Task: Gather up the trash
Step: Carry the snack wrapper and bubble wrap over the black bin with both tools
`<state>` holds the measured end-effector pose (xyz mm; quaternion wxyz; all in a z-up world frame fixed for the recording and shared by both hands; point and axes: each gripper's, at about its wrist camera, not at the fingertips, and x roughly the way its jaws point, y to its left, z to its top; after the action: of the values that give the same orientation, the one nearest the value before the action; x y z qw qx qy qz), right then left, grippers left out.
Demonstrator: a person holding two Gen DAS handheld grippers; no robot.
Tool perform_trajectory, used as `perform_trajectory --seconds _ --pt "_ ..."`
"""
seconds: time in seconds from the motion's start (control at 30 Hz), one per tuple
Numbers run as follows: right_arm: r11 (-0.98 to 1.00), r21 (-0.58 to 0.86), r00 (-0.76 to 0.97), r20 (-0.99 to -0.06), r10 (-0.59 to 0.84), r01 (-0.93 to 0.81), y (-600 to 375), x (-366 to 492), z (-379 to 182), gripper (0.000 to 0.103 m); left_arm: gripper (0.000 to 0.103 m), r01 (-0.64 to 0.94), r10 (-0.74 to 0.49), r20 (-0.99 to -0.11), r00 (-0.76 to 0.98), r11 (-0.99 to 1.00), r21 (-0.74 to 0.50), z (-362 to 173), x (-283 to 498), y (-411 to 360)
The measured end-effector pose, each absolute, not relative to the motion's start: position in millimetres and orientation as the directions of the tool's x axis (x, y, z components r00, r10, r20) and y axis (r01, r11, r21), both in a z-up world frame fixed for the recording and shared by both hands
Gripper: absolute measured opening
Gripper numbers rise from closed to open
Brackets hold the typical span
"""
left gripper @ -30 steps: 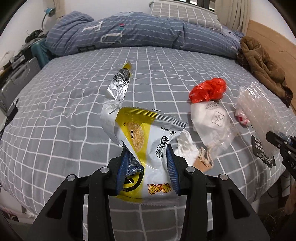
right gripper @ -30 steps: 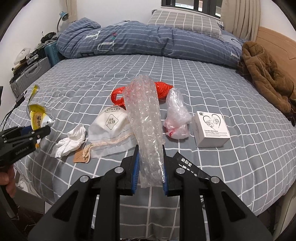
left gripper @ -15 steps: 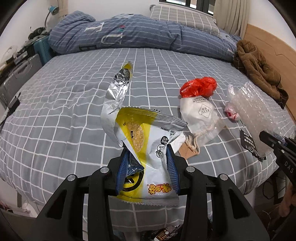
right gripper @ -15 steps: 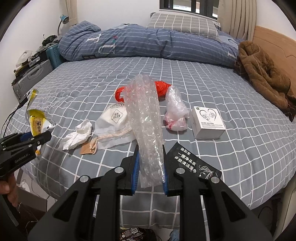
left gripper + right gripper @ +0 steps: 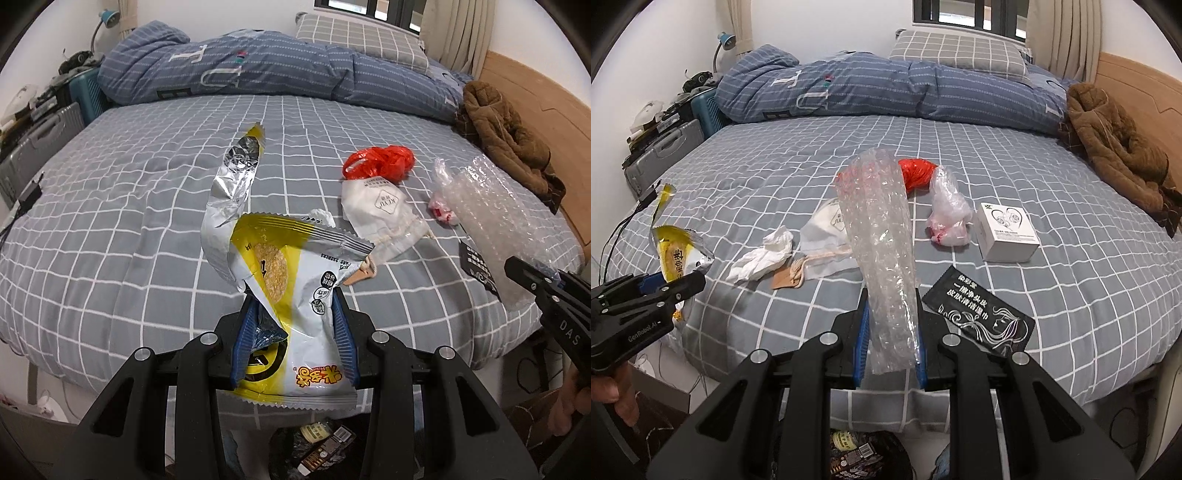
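My left gripper (image 5: 293, 325) is shut on a yellow and white snack wrapper (image 5: 295, 291) with a torn foil strip sticking up. My right gripper (image 5: 890, 332) is shut on a long piece of clear bubble wrap (image 5: 882, 236). Both are held over the near edge of the bed. On the grey checked bedspread (image 5: 1071, 280) lie a red plastic bag (image 5: 918, 171), a white drawstring pouch (image 5: 827, 229), a crumpled tissue (image 5: 764, 254), a clear bag with red bits (image 5: 949, 210), a black wet-wipe sachet (image 5: 979, 314) and a white earphone box (image 5: 1008, 230). A dark bin with trash in it (image 5: 857, 454) shows below the grippers.
A blue striped duvet (image 5: 868, 88) and a checked pillow (image 5: 956, 51) lie at the head of the bed. A brown coat (image 5: 1115, 147) sits by the wooden headboard at the right. Suitcases (image 5: 661, 155) and clutter stand left of the bed.
Both grippers have drawn back from the bed towards its near edge, each still holding its trash. The floor and the bin below have come into view.
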<state>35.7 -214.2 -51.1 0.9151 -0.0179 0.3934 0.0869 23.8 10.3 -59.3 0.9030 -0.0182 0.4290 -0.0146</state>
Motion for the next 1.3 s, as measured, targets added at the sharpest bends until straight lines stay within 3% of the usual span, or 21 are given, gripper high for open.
perform_trajectory --seconds 1.3 --pt "0.973 0.048 0.645 -0.742 0.184 -0.224 -203.0 -60.7 -60.5 0.019 0.039 0.025 -0.055 -0.798 0.6 0.998 -0.049 -75.7 -74.5 -9.0"
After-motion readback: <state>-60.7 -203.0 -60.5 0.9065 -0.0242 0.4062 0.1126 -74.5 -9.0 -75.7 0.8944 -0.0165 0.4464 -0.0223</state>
